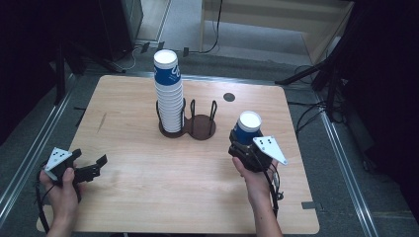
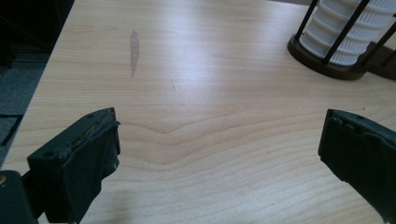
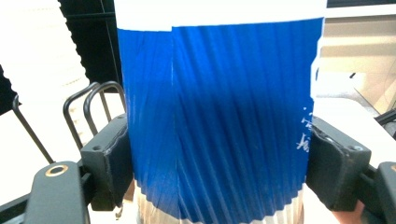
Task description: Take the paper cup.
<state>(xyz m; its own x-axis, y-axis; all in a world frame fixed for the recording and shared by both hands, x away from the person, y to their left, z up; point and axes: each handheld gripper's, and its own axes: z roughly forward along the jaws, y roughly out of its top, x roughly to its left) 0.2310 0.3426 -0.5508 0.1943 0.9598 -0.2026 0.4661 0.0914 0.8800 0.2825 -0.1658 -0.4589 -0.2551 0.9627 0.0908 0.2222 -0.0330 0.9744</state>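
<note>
The blue paper cup (image 1: pixel 247 127) stands upright at the right of the table (image 1: pixel 148 197), clamped by its sides between the jaws of the right gripper (image 1: pixel 240 143). White lettering on its wall is too blurred to read. The right hand (image 1: pixel 254 177) comes in from the near edge. Left of the cup sits the dark wire holder (image 1: pixel 201 126), bearing a tall cup stack (image 1: pixel 169 94). The left gripper (image 1: pixel 96 168) rests near the left edge, jaws spread wide over bare wood.
</note>
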